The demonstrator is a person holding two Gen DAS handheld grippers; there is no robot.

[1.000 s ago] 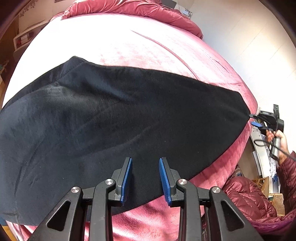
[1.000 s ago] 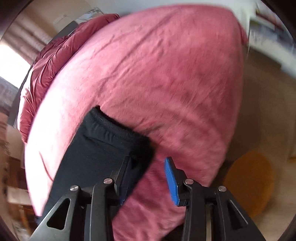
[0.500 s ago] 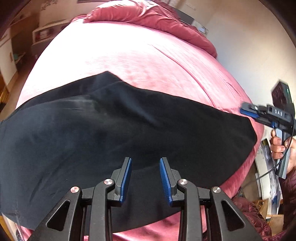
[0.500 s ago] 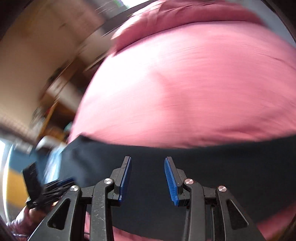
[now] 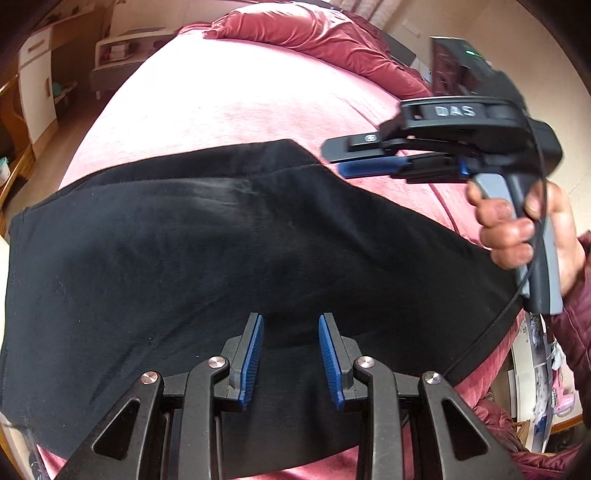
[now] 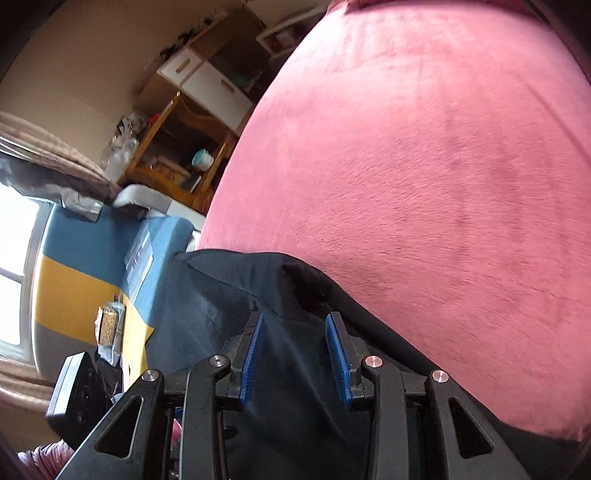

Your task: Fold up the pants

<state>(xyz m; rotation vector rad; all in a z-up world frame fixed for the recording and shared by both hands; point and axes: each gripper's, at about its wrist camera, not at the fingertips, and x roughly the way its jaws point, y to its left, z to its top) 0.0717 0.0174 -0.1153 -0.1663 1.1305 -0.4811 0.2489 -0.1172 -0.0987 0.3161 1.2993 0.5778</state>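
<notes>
Black pants (image 5: 221, 258) lie flat across the pink bed (image 5: 221, 103), folded lengthwise, one end at the bed's left edge. My left gripper (image 5: 291, 321) hovers over their near edge, open, with nothing between its blue pads. My right gripper (image 5: 338, 162), held in a hand (image 5: 517, 229), reaches in from the right over the pants' far edge and points left. In the right wrist view the right gripper (image 6: 295, 319) is open above a hemmed, bunched end of the pants (image 6: 229, 306) near the bed's side. Its pads touch no cloth.
A heap of red bedding (image 5: 314, 33) lies at the head of the bed. White cabinets (image 5: 37, 74) and a wooden shelf (image 6: 177, 147) stand past the bed's left side. A blue and yellow cover (image 6: 85, 258) lies beside the bed. A red padded sleeve (image 5: 576, 332) is at right.
The right gripper has swung from the pants' right end to above their far edge, rolling as it went. The left gripper has drifted a little along the pants, still open.
</notes>
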